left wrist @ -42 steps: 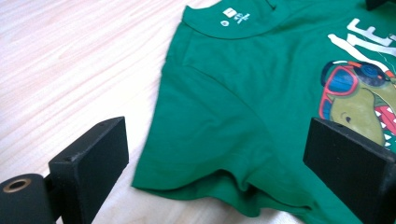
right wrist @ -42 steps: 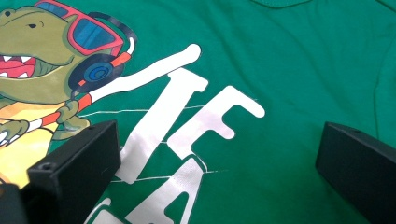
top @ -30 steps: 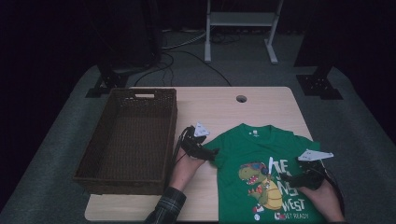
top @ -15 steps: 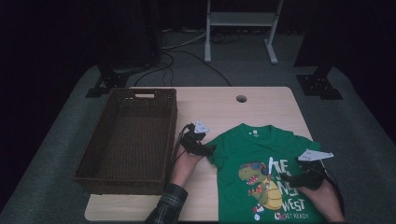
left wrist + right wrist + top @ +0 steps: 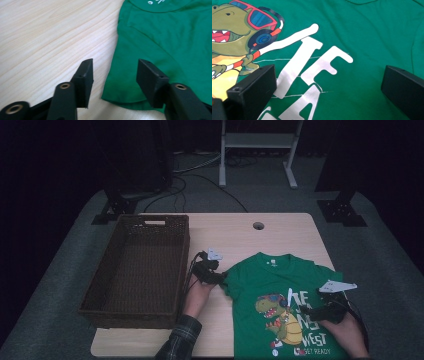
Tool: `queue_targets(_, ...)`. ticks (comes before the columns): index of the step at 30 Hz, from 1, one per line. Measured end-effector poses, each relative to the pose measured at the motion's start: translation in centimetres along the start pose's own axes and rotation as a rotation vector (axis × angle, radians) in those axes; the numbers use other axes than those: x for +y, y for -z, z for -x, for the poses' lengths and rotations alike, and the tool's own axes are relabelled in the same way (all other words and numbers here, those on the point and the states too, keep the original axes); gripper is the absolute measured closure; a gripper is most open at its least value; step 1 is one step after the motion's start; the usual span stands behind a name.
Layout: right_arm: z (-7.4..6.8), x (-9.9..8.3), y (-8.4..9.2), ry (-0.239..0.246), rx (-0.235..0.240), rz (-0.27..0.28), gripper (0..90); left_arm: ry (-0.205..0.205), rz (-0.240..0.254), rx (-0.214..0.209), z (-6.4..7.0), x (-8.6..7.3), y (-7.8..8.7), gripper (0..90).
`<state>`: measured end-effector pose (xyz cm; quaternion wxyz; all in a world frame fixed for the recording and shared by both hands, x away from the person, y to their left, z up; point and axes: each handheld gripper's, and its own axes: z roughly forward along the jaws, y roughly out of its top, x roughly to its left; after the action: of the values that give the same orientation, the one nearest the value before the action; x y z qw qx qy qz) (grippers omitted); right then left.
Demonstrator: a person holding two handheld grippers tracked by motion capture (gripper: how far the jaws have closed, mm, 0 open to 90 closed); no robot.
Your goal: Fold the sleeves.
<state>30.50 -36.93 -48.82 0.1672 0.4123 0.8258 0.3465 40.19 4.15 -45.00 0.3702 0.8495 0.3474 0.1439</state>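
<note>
The left gripper (image 5: pixel 113 75), jaws just closing but not yet pinching, straddles the green T-shirt's (image 5: pixel 162 37) sleeve hem. The right gripper (image 5: pixel 329 87) hovers released over the dinosaur print (image 5: pixel 239 32), which its near jaw partly hides.

— What does the T-shirt (image 5: pixel 290 305) look like?
— Bright green, short-sleeved, with a cartoon dinosaur (image 5: pixel 234 32) in red sunglasses and headphones printed beside big white letters (image 5: pixel 312 65).
— And how does it lie?
— Spread flat, print side up, on the right half of the pale wooden worktop (image 5: pixel 235 232) — collar toward the far edge, hem at the near edge.
— The sleeves?
— One sleeve (image 5: pixel 130 82) spreads out flat on the bare wood, its hem slightly curled.
</note>
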Motion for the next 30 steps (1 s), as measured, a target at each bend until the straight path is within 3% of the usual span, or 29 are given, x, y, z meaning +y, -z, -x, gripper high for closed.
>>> queue_targets(11, 0.0, 0.0, 0.0, 0.000, 0.000, 0.000, 0.0, 0.044, -0.039, 0.015, -0.3, -0.9, -0.8, 53.2)
queue_targets(20, 0.0, 0.0, 0.0, 0.000, 0.000, 0.000, 0.0, 0.055, -0.069, 0.024, -0.2, -1.4, -1.2, 59.8)
queue_targets(23, 0.0, 0.0, 0.0, 0.000, 0.000, 0.000, 0.0, 0.056, -0.073, 0.010, -0.1, -1.3, -1.1, 65.8)
queue_targets(27, 0.0, 0.0, 0.0, 0.000, 0.000, 0.000, 0.0, 0.077, -0.071, -0.027, 0.1, -1.3, -1.2, 83.5)
queue_targets(30, 0.0, 0.0, 0.0, 0.000, 0.000, 0.000, 0.0, 0.094, -0.067, -0.023, 0.1, -1.3, -1.2, 86.6)
